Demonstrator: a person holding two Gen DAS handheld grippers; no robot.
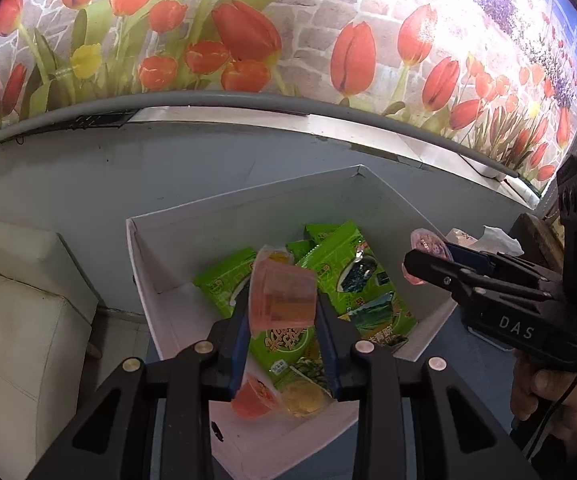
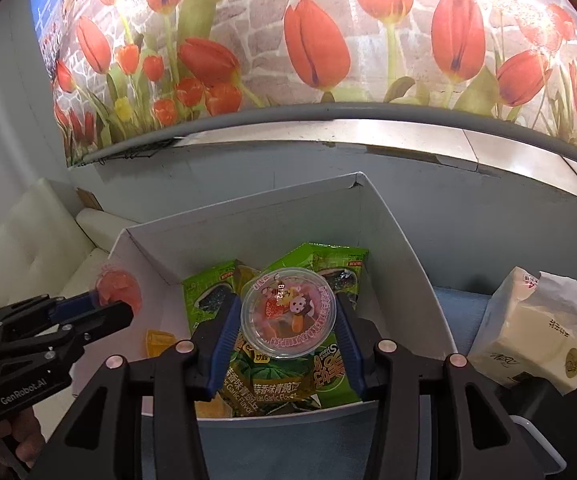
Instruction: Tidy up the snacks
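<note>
A white cardboard box [image 1: 160, 264] [image 2: 404, 248] holds several green snack packets [image 1: 340, 276] [image 2: 328, 384] and loose jelly cups, one orange [image 1: 254, 398] and one yellow [image 1: 302, 398] [image 2: 156, 342]. My left gripper [image 1: 282, 300] is shut on a pink jelly cup [image 1: 282, 296], held on its side above the box; it also shows in the right wrist view [image 2: 118, 292]. My right gripper [image 2: 288, 318] is shut on a second jelly cup [image 2: 288, 316], its printed round lid facing the camera, above the box; it also shows in the left wrist view [image 1: 428, 246].
A white tissue pack [image 2: 528, 328] lies right of the box on the blue surface. A cream sofa [image 1: 16, 304] stands to the left. A grey ledge [image 2: 328, 120] and a tulip-pattern wall lie behind the box.
</note>
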